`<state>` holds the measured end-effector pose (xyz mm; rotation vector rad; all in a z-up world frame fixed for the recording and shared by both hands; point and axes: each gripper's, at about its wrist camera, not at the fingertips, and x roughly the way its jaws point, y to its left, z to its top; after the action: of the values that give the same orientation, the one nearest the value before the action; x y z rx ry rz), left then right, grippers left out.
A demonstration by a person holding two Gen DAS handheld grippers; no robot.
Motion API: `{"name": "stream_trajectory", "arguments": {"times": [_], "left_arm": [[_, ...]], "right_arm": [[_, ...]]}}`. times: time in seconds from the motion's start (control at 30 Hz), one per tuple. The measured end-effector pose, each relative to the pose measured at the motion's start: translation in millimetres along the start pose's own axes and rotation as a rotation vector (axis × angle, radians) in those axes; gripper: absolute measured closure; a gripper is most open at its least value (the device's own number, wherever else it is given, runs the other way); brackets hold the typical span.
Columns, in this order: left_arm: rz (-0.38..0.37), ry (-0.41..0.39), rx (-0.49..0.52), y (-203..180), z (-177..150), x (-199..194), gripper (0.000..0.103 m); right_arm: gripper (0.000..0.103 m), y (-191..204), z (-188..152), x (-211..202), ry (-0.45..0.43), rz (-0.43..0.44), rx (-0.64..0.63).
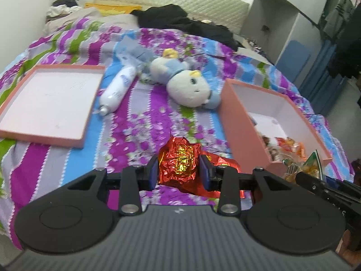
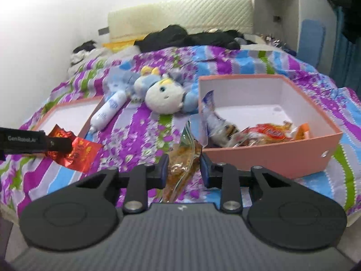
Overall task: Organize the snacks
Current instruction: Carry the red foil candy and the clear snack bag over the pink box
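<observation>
My left gripper [image 1: 178,169] is shut on a crinkled red and gold foil snack pack [image 1: 180,160], held above the bedspread, left of the pink box [image 1: 243,135]. It also shows in the right wrist view [image 2: 79,149], at the far left. My right gripper [image 2: 183,167] is shut on a clear packet of brown snack [image 2: 180,162], just in front of the pink box's [image 2: 270,160] left corner. The box holds several snack packs [image 2: 268,133], among them a white and blue one [image 2: 212,117]. The right gripper's packet [image 1: 309,162] appears at the box's near corner in the left wrist view.
The pink box lid [image 1: 47,101] lies upturned on the left. A white bottle [image 1: 117,90] and a plush toy [image 1: 189,85] lie mid-bed. Black clothes [image 1: 187,22] sit by the headboard. A wardrobe [image 1: 293,33] stands to the right.
</observation>
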<state>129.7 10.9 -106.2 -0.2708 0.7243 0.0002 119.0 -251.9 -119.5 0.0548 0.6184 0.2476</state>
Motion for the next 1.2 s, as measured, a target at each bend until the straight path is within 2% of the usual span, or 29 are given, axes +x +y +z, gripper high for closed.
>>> {"name": "stream_trajectory", "arguments": {"times": [0.27, 0.57, 0.83, 1.0, 1.2], "left_arm": [[-0.106, -0.022, 0.059, -50.5, 30.3, 4.0, 0.061], [-0.197, -0.019, 0.132, -110.4, 69.7, 46.7, 0.061], [-0.236, 0.013, 0.169, -156.4, 101.0, 98.9, 0.061], [-0.244, 0.064, 0.184, -177.1, 115.9, 143.2, 0.061], [-0.243, 0.143, 0.223, -198.1, 118.6, 198.4, 0.061]], "right_arm": [[0.072, -33.4, 24.9, -28.6, -0.082, -0.031, 0.015], [0.072, -77.2, 58.9, -15.9, -0.129, -0.083, 0.069], [0.072, -115.0, 86.0, 24.5, -0.115, -0.101, 0.114], [0.072, -135.6, 90.6, 57.3, -0.074, -0.111, 0.142], [0.072, -157.6, 85.0, 107.8, -0.005, -0.116, 0.193]]}}
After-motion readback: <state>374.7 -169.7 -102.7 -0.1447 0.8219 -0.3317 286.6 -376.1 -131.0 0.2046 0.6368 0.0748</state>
